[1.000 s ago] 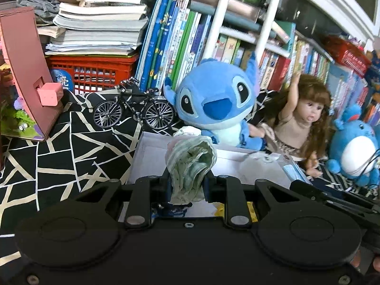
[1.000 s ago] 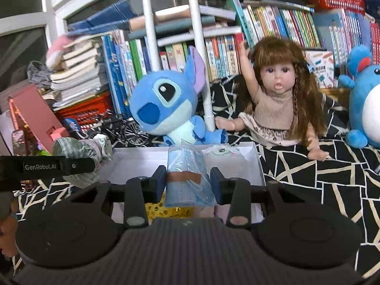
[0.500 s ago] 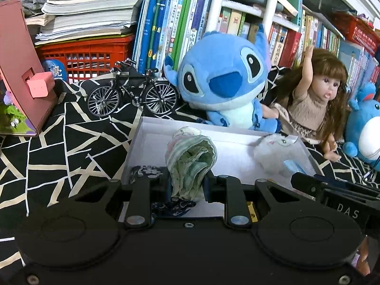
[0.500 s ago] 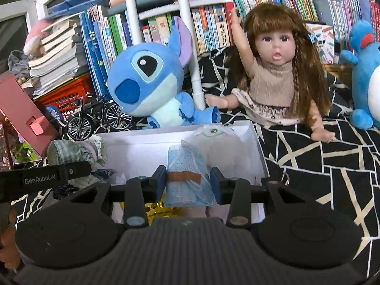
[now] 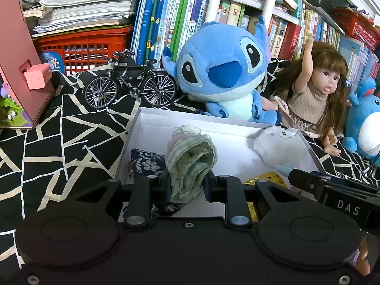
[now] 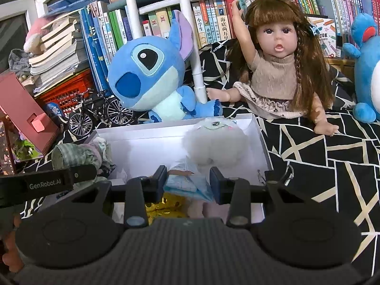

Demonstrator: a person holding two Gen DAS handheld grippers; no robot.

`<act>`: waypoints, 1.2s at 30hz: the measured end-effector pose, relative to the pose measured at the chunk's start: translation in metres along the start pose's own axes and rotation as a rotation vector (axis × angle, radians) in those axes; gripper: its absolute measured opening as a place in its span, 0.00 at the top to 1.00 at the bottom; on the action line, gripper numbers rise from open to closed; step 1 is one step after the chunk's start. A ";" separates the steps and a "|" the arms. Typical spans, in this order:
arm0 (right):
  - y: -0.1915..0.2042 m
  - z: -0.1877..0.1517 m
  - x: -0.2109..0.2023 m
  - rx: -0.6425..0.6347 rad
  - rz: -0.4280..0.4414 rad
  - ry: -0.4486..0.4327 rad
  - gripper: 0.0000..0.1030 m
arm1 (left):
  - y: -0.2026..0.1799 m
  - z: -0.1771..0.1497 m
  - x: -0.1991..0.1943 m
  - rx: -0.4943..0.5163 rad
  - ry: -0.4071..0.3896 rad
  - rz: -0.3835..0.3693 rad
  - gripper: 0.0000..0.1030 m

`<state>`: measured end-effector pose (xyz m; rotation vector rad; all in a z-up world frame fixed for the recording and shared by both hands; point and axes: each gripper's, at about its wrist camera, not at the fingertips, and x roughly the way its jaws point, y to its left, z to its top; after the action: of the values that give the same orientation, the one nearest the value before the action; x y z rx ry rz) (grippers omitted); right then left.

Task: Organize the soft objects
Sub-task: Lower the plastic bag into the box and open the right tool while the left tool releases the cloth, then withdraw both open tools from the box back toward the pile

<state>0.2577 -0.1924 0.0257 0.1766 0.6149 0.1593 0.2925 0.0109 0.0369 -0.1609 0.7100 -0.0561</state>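
My left gripper (image 5: 187, 182) holds a rolled green striped cloth (image 5: 192, 159) over the near left part of the white box (image 5: 232, 152). Its jaws are opening, with the cloth still pinched between the pads. My right gripper (image 6: 188, 185) is shut on a flat pale blue packet (image 6: 185, 178) with a brown band, low over the box's (image 6: 147, 142) near side. In the box lie a fluffy grey-white toy (image 6: 213, 142), a dark floral pouch (image 5: 147, 163) and a gold sequin piece (image 6: 163, 204). The right wrist view shows the cloth roll (image 6: 78, 154) at the box's left edge.
Behind the box sit a blue Stitch plush (image 5: 220, 71), a long-haired doll (image 5: 318, 90) and a blue round plush (image 5: 365, 128). A model bicycle (image 5: 130, 83), a pink stand (image 5: 21, 66) and a red crate (image 5: 83, 45) stand at the left. Bookshelves fill the back.
Both grippers have come down and forward over the white box, each with its item still between the fingers. Over the last half second they have barely moved.
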 end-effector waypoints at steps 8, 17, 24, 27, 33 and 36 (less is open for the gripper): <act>-0.001 0.000 -0.009 0.016 0.029 -0.020 0.45 | 0.000 0.000 -0.010 0.006 -0.018 -0.009 0.69; -0.002 0.000 -0.030 0.017 0.060 -0.061 0.35 | -0.002 -0.002 -0.034 0.026 -0.065 -0.009 0.54; -0.001 -0.005 -0.052 -0.006 0.076 -0.093 0.31 | -0.001 -0.007 -0.055 0.021 -0.070 -0.014 0.42; -0.001 -0.009 -0.061 -0.028 0.081 -0.106 0.29 | 0.000 -0.011 -0.066 0.031 -0.081 -0.030 0.37; -0.002 -0.019 -0.080 -0.053 0.096 -0.127 0.26 | 0.002 -0.024 -0.087 0.043 -0.103 -0.050 0.29; -0.003 -0.024 -0.088 -0.064 0.100 -0.135 0.24 | 0.002 -0.032 -0.097 0.056 -0.114 -0.062 0.27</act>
<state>0.1730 -0.2107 0.0551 0.1552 0.4657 0.2614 0.1983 0.0195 0.0753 -0.1314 0.5893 -0.1249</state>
